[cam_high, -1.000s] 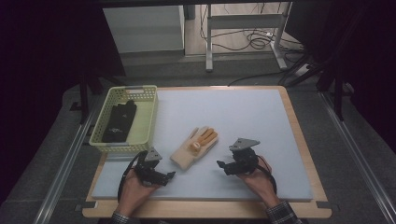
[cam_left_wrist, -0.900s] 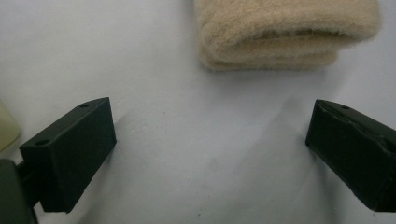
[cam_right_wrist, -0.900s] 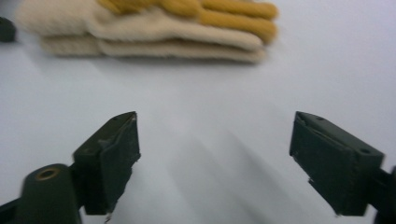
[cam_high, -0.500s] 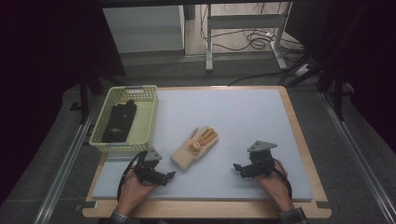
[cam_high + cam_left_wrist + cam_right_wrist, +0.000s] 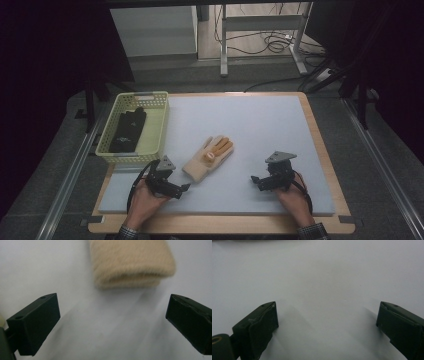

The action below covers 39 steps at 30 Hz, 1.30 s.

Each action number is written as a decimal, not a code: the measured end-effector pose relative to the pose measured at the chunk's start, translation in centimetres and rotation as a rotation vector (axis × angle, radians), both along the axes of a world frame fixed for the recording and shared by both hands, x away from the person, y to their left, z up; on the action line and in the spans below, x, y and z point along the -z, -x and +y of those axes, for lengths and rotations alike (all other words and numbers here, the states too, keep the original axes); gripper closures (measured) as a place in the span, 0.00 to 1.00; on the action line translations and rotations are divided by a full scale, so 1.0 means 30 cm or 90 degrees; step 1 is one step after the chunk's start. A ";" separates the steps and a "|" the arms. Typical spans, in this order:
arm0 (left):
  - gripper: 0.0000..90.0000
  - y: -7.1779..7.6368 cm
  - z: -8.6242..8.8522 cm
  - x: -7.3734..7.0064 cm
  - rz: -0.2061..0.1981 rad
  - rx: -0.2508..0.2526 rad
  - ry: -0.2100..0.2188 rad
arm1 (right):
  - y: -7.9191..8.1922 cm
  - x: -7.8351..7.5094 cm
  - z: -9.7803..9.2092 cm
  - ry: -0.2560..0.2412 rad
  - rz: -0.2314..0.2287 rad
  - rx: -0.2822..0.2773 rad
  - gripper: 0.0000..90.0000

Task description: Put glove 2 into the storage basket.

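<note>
Your beige knitted glove with orange fingertips lies flat mid-mat on the pale grey foam pad, cuff toward you, fingers pointing up-right. Long axis runs diagonally away from your left gripper, which sits just beside the cuff, jaws spread wide, empty. Right gripper well apart to the right, jaws also spread, holding nothing. Left hand is the nearer one. Left gripper view shows the folded cuff edge dead ahead between the jaws; high view alone shows the yellow plastic basket with a black glove inside
</note>
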<state>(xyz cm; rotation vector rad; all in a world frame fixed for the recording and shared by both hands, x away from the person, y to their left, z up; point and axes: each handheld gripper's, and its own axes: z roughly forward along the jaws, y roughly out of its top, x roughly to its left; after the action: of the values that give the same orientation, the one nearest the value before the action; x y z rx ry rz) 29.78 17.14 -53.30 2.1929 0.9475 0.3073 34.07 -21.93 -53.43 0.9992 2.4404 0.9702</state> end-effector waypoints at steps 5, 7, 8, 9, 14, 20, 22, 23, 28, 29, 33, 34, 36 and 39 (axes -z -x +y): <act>0.00 -0.032 -0.052 -0.049 -0.008 0.009 0.009 | 0.000 0.000 0.000 0.001 -0.001 0.000 0.04; 0.00 -0.051 -0.078 -0.064 -0.008 0.010 0.003 | 0.000 0.000 0.000 0.000 -0.001 0.000 0.04; 0.00 -0.061 -0.092 -0.070 -0.007 0.011 -0.002 | 0.000 0.000 -0.001 0.000 -0.001 0.000 0.04; 0.00 -0.072 -0.105 -0.075 -0.004 0.011 -0.004 | 0.000 0.000 -0.001 0.000 -0.001 0.000 0.04; 0.00 -0.133 -0.166 -0.084 0.007 0.015 -0.020 | 0.000 0.001 0.000 0.000 -0.001 0.000 0.04; 0.00 -0.201 -0.233 -0.070 0.017 0.020 -0.035 | 0.000 0.001 -0.001 0.000 -0.002 0.000 0.04; 0.00 -0.219 -0.253 -0.059 0.022 0.023 -0.050 | 0.001 0.001 0.000 -0.001 -0.001 0.000 0.04; 0.00 -0.227 -0.262 -0.052 0.026 0.023 -0.052 | 0.001 0.001 -0.001 0.000 -0.002 0.000 0.04; 0.00 -0.264 -0.289 -0.015 0.046 0.022 -0.061 | 0.001 0.001 -0.001 0.000 -0.002 0.000 0.04; 0.00 -0.268 -0.294 -0.007 0.051 0.024 -0.066 | 0.001 0.001 -0.001 0.000 -0.002 0.000 0.04; 0.00 -0.269 -0.304 0.004 0.055 0.027 -0.078 | 0.001 0.001 -0.001 0.000 -0.002 0.000 0.04; 0.02 -0.267 -0.303 0.002 0.054 0.027 -0.079 | 0.001 0.001 -0.001 0.000 -0.002 0.000 0.04; 0.08 -0.262 -0.305 -0.005 0.055 0.028 -0.080 | 0.001 0.001 -0.001 0.000 -0.002 0.000 0.04; 0.18 -0.252 -0.310 -0.014 0.057 0.035 -0.082 | 0.001 0.001 0.000 0.001 -0.002 0.000 0.04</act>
<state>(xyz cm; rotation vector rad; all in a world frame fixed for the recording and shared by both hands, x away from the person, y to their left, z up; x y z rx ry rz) 37.33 7.83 -52.88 2.3630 0.9359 0.2525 34.05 -21.94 -53.46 0.9967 2.4376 0.9700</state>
